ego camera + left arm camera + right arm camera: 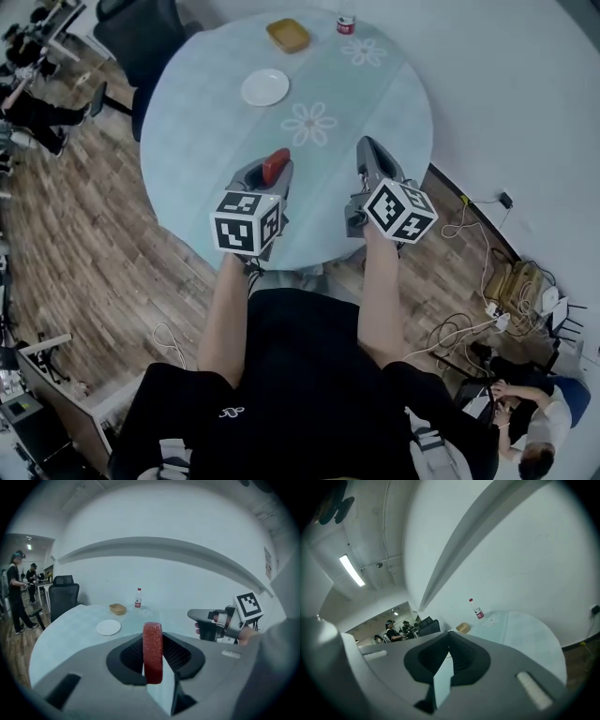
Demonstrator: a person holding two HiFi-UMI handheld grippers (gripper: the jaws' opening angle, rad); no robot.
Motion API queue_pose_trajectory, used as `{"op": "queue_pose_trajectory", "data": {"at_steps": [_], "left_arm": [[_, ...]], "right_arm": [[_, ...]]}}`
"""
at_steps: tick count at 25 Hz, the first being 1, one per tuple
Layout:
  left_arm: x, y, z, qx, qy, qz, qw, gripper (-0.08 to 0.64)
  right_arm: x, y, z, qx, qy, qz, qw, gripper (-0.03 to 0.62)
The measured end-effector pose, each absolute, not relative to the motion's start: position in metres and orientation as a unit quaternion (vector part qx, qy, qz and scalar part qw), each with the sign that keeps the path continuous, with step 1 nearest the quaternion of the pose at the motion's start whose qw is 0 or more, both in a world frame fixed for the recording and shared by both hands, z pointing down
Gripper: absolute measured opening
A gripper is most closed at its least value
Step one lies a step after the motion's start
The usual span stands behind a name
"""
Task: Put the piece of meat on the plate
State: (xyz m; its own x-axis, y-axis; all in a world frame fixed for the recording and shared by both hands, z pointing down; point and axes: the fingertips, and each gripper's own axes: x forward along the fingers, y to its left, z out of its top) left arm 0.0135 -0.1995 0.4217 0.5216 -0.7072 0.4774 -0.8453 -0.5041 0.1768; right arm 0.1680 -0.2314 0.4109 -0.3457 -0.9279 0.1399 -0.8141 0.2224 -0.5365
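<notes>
A red slab of meat [277, 167] stands on edge between the jaws of my left gripper [272, 173], which is shut on it above the near part of the round table. In the left gripper view the meat [153, 651] fills the gap between the dark pads. The white plate [265, 87] lies further out on the table, left of centre, with nothing on it; the left gripper view has the plate [108, 627] ahead and to the left. My right gripper [368, 148] hovers beside the left one, its jaws together and nothing in them [449, 637].
A yellow-brown bowl [288, 35] and a red-labelled bottle [346, 24] stand at the table's far edge. The pale blue tablecloth [375, 103] has flower prints. A dark office chair [141, 33] stands at the far left. Cables and a power strip [497, 309] lie on the floor at the right.
</notes>
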Motion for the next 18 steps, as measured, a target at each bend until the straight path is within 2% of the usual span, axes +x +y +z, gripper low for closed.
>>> {"op": "queue_pose_trajectory", "data": {"at_steps": [6,18], "left_arm": [[0.021,-0.217,0.419,0.853,-0.452,0.153,0.213,0.087],[-0.010,-0.256,0.466,0.808,-0.492,0.163,0.280,0.087]], "right_arm": [[0.158,-0.238,0.405,-0.550,0.791,-0.254,0.084,0.006],[0.137,-0.268,0.463,-0.523,0.797,-0.303,0.021,0.006]]}}
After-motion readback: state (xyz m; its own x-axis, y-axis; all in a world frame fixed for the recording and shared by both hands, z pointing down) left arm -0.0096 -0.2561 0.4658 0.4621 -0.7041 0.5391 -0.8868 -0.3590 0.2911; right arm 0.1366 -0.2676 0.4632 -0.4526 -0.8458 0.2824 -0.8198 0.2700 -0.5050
